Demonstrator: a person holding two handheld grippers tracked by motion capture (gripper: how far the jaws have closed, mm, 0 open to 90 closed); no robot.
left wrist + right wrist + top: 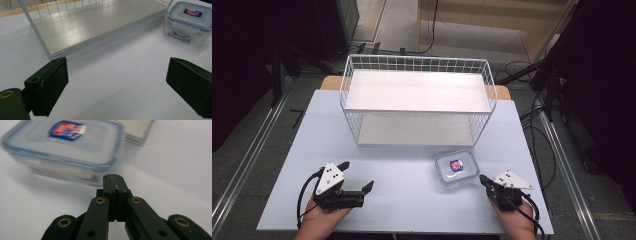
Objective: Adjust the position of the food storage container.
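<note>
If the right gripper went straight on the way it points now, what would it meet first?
Most likely the container. The right gripper, jaws shut, points at its near side wall with only bare table between. The exact gap is hard to judge.

Pale blue table (pixel 407 200) — wire shelf rack (pixel 418 100), clear lidded container (pixel 456 167) on it.

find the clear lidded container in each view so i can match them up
High view: the container sits right of centre on the table, in front of the wire rack, near the right gripper.
Left gripper view: top right corner.
Right gripper view: upper left, just beyond the shut jaws.
Shared landmark: its red and blue label.
</note>
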